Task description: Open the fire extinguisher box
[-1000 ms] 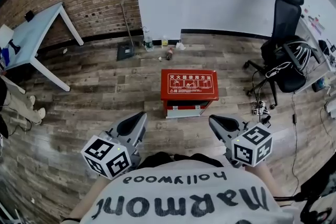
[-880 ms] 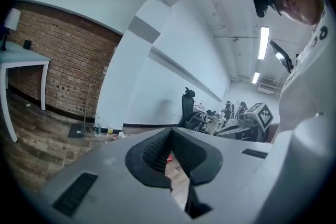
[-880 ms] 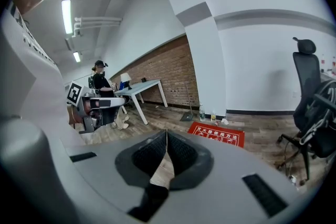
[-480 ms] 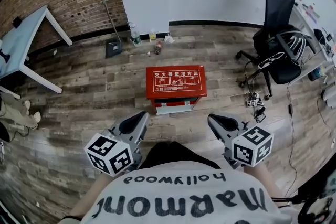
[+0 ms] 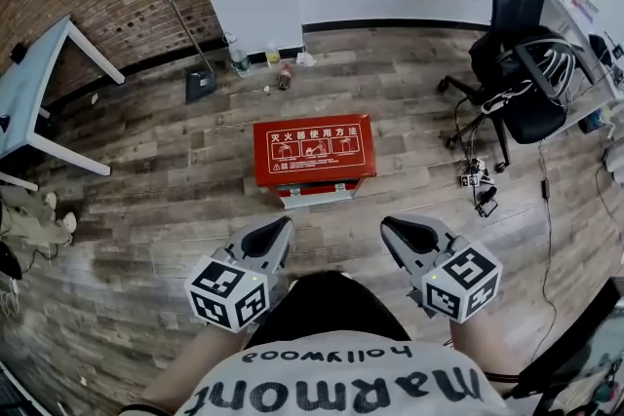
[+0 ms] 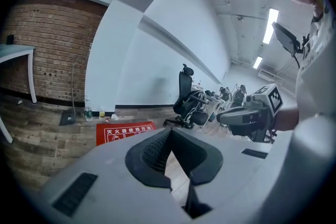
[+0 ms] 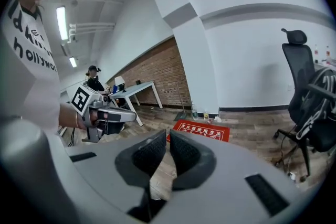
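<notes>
The red fire extinguisher box (image 5: pixel 314 151) lies flat on the wooden floor with its printed lid facing up and a grey edge on its near side. My left gripper (image 5: pixel 281 229) and right gripper (image 5: pixel 388 226) hover just short of that near side, one toward each corner, touching nothing. Both are shut and hold nothing. In the left gripper view the box (image 6: pixel 125 131) shows beyond the closed left gripper (image 6: pixel 169 134). The right gripper view shows the box (image 7: pixel 202 130) past the closed right gripper (image 7: pixel 168 136).
A black office chair (image 5: pixel 526 63) stands at the right with cables (image 5: pixel 478 185) on the floor by it. A white table (image 5: pixel 39 83) is at the left. Bottles (image 5: pixel 239 58) and a dustpan (image 5: pixel 200 85) sit by the far wall.
The head view has shifted, so the box sits further left in the picture. Both grippers have drawn slightly closer together and nearer the box. Their jaws stay shut.
</notes>
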Motion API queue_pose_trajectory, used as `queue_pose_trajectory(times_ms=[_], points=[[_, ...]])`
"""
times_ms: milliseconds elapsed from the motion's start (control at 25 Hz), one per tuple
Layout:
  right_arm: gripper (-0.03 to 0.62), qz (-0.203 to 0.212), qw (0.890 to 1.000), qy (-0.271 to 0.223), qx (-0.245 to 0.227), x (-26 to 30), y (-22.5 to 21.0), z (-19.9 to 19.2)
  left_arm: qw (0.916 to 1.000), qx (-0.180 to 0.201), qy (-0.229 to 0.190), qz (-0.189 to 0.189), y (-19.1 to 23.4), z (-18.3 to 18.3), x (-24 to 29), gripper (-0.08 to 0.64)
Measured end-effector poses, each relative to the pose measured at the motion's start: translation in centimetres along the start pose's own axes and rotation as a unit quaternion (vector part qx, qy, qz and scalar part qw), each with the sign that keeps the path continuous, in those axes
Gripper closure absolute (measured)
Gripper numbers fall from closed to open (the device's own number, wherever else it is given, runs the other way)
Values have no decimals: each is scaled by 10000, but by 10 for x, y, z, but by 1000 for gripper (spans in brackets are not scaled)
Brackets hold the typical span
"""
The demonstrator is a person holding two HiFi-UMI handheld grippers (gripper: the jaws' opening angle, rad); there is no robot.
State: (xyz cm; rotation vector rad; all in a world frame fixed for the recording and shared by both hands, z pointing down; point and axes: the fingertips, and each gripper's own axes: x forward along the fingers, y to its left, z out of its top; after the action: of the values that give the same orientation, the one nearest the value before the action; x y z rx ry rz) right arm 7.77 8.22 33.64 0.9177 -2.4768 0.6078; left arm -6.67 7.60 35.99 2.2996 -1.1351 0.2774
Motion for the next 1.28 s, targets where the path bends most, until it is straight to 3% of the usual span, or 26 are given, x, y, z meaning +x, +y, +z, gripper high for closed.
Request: queue_pose_trajectory(times_ms=[320, 560, 720, 840, 960, 1040, 1120, 1280], points=[[581, 29, 9990, 181, 404, 36, -40, -55, 9996, 208, 24, 203, 31, -41, 57, 554], [581, -135, 9971, 548, 502, 63, -73, -116, 9959, 397, -8, 808, 84, -78, 103, 554], [581, -183, 9958, 547, 714, 81, -97, -145, 9872, 1098, -37, 1156, 110, -100, 132, 550], [581, -253, 9943, 573, 865, 91, -108, -172, 9752, 1840, 136, 1225, 120, -122, 156, 431], [581, -235, 9925, 665, 1002, 99, -110, -202, 9517, 2720, 395, 1369, 131, -148, 176, 322], [581, -185, 9915, 645, 1112, 104, -109, -219, 9255, 3455, 518, 1463, 138, -160, 187, 314], [581, -145, 9911, 599, 1182, 110, -107, -234, 8916, 4224, 591, 1523, 144, -167, 197, 314], [581, -205, 9909, 705, 1131, 119, -110, -264, 8159, 5530, 668, 1549, 157, -173, 217, 314]])
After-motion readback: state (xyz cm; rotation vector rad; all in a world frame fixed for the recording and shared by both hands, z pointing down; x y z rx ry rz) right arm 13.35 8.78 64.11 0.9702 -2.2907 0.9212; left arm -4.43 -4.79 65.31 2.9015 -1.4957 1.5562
